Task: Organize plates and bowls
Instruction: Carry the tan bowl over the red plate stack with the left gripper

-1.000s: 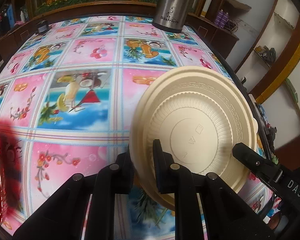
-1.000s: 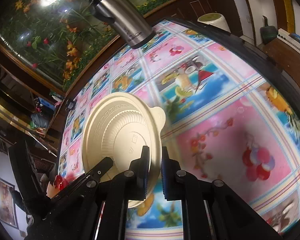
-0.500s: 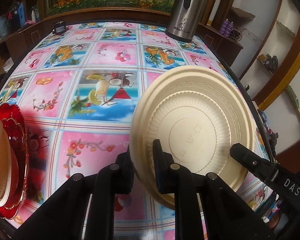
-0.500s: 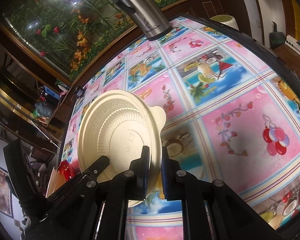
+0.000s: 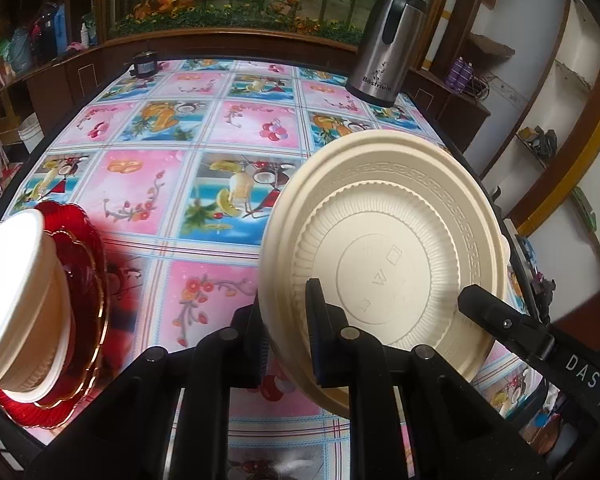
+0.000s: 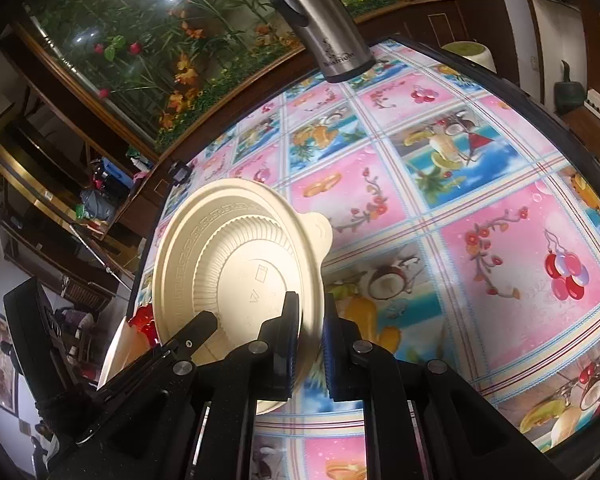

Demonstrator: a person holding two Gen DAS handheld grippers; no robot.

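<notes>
Both grippers clamp the rim of one cream plate (image 5: 384,248): the left gripper (image 5: 286,340) pinches the near edge, and the right gripper (image 6: 310,344) pinches the opposite edge. Each set of jaws is drawn narrow on the thin rim. Held tilted above the patterned tablecloth (image 5: 148,184), the plate shows its underside: a flat centre disc with faint embossed marks, a ribbed ring, a key-pattern border and a small tab handle (image 6: 318,232). At left, a red plate (image 5: 86,264) carries stacked cream bowls (image 5: 16,292). A steel flask (image 5: 392,52) stands at the far table edge.
</notes>
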